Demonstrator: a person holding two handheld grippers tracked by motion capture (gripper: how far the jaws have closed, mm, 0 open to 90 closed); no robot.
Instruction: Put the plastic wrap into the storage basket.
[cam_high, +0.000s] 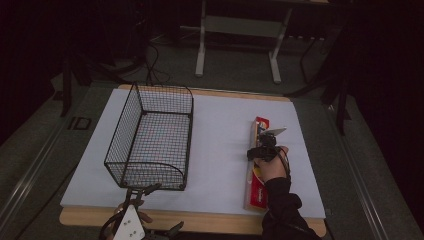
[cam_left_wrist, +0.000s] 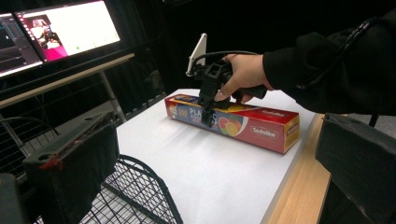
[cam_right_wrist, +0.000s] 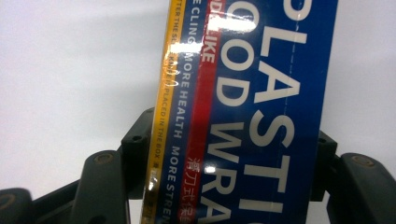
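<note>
- Plastic wrap box (cam_high: 256, 172): a long, narrow carton that lies flat on the right part of the white board, lengthwise from the near edge toward the far side; in the left gripper view (cam_left_wrist: 243, 122) its long side face is red with a blue panel.
- Writing on it: the right gripper view shows the blue top face (cam_right_wrist: 261, 116) with large white letters "PLAST…" and "…OD WRA…", a red stripe with "…LIKE" and some Chinese characters, and small lines reading "MORE HEALTH" and "PLACED IN THE BOX". The left gripper view gives "100", "PLA…" and a white oval logo "Sodalike" on the side and on the end flap, beside a picture of fruit.
- Right gripper (cam_high: 266, 145): it comes down on the box from above, near the middle of its length, and its jaws are clamped on the two long sides; in its own view the black jaws hug both edges of the carton. A hand (cam_left_wrist: 243, 74) in a black sleeve holds it, with the grey plate standing up behind.
- Left gripper (cam_high: 142, 192): it sits at the near edge of the board, just in front of the basket, jaws spread apart with nothing between them.
- White board (cam_high: 220, 145): it lies on a light wooden table top (cam_high: 210, 222) that shows as a strip at the near edge.
- Wire basket (cam_high: 150, 140): black mesh, on the left part of the board, well apart from the box, with nothing in it.
- Room: dark, with grey floor, a metal table frame (cam_high: 237, 35) behind, and lit monitors (cam_left_wrist: 65, 30) on a desk in the left gripper view.
</note>
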